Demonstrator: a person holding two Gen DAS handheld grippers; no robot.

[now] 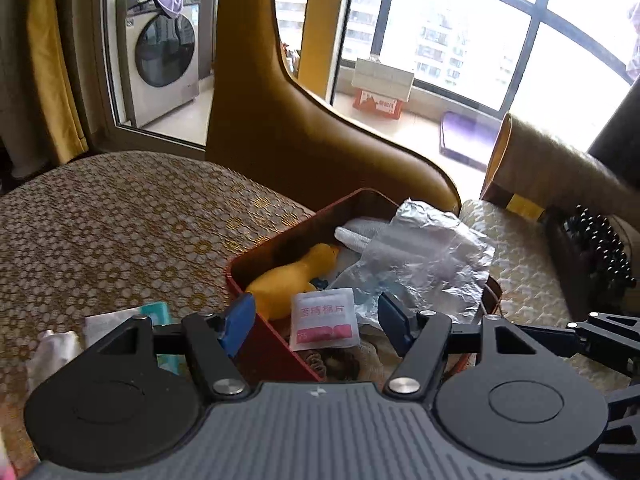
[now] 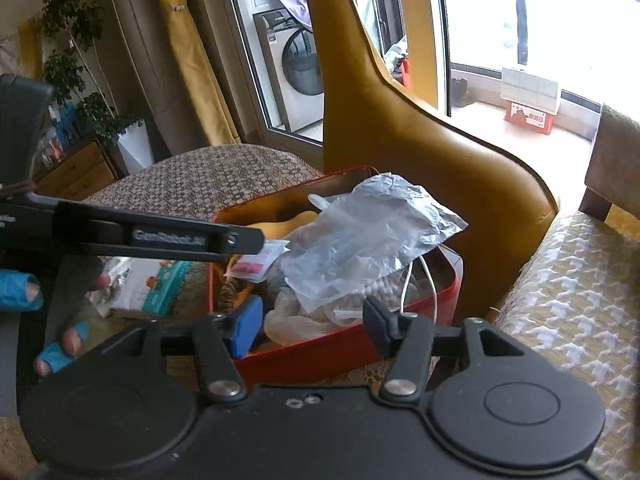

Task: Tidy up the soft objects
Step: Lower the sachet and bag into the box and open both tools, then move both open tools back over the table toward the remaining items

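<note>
Left wrist view first: we see the left gripper (image 1: 314,322) spread wide with nothing between its blue pads (image 1: 239,322), poised over the near edge of the red box (image 1: 280,340). One pad sits left of the box's near-left wall, the other over its contents. Just beyond the fingers a small white sachet (image 1: 324,323) with red print leans inside the box. Farther in lies a yellow soft toy (image 1: 294,278), and to its right a crumpled clear plastic bag (image 1: 420,256) heaps over the box's right half, with a white rolled cloth (image 1: 356,236) at the far end. Left of the box, on the patterned cushion (image 1: 120,220), we see a teal-and-white packet (image 1: 154,314), partly hidden by the gripper.

In the right wrist view the right gripper (image 2: 314,326) is likewise wide apart and holds nothing, its fingers over the near side of the same red box (image 2: 320,356). The plastic bag (image 2: 360,232) lies on top, with white cord (image 2: 420,280) and pale fabric under it. The left gripper (image 2: 160,236) crosses in from the left, and fingertips with blue tape (image 2: 60,344) show below it. Behind the box rises the mustard chair back (image 2: 420,140); far off stands a washing machine (image 2: 296,76).
</note>
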